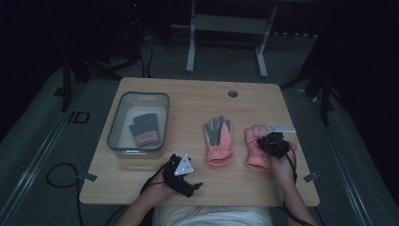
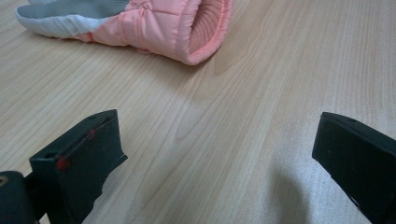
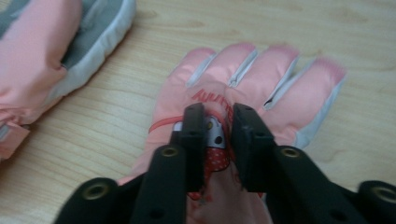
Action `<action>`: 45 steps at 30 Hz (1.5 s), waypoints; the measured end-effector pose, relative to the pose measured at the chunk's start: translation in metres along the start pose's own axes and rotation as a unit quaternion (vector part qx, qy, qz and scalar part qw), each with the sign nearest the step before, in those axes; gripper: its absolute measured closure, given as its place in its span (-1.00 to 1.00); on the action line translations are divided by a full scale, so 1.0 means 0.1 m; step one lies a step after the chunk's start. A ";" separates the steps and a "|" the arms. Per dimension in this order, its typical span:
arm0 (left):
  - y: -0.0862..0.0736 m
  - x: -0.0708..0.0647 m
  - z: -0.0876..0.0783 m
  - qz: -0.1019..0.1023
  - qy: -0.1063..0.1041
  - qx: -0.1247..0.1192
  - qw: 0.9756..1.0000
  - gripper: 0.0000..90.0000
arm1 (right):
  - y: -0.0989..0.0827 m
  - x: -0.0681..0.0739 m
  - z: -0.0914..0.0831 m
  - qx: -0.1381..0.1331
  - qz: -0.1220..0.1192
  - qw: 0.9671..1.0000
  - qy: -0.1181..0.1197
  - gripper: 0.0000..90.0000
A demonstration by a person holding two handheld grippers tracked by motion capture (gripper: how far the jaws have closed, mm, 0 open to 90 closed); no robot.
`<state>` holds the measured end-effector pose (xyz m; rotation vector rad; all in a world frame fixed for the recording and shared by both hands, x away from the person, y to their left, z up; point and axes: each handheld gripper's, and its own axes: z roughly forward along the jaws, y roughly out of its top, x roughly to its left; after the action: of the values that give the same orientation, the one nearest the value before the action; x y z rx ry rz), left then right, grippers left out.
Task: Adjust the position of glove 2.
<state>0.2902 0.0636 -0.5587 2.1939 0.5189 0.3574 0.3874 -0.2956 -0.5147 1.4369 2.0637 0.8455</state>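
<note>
On a pale wooden table (image 1: 197,94), seen from the high view, I have the right gripper (image 1: 271,141) set down over the right-hand pink glove (image 1: 256,153), which lies flat near the table's right edge. A second pink glove (image 1: 219,141) with a grey palm lies just to its left, apart from it. A clear plastic bin (image 1: 114,129) at the table's left holds a dark grey glove (image 1: 145,128). My left gripper (image 1: 186,181) rests near the front edge, away from all of them.

In the left gripper view, the jaws stand wide apart over bare wood with nothing between them; the cuff of the second pink glove (image 2: 177,28) lies ahead.

In the right gripper view, the right gripper (image 3: 218,123) has its jaws narrowly parted, pinching a fold of the right-hand pink glove (image 3: 261,79) at its printed back, fingers pointing away. The second pink glove (image 3: 42,60) sits at upper left.
</note>
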 end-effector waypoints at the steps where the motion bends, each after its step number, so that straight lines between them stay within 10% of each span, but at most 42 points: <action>1: 0.00 0.00 0.00 0.001 0.000 0.000 1.000 -0.97 | 0.01 -0.01 -0.02 -0.001 0.001 1.000 0.004 0.61; 13: 0.00 0.00 0.00 0.004 0.002 0.003 1.000 -0.97 | 0.04 -0.10 -0.20 -0.003 -0.106 0.994 0.014 0.29; 22: 0.00 -0.01 0.00 0.006 0.003 0.003 1.000 -0.97 | -0.16 -0.08 -0.07 0.016 -0.095 0.995 0.013 0.31; 30: 0.00 -0.01 0.01 0.007 0.001 0.004 1.000 -0.97 | -0.16 0.01 0.01 0.041 -0.091 0.995 0.006 0.82; 35: 0.00 0.00 -0.01 0.004 0.000 0.001 1.000 -0.97 | -0.08 -0.04 -0.13 0.020 -0.053 0.998 0.012 0.93; 45: 0.00 0.00 -0.01 0.005 0.001 0.001 1.000 -0.97 | 0.34 0.05 -0.48 -0.042 -0.065 0.997 0.030 0.96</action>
<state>0.2900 0.0639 -0.5581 2.1992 0.5102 0.3656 0.3746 -0.2918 -0.4571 1.2332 2.1137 0.9196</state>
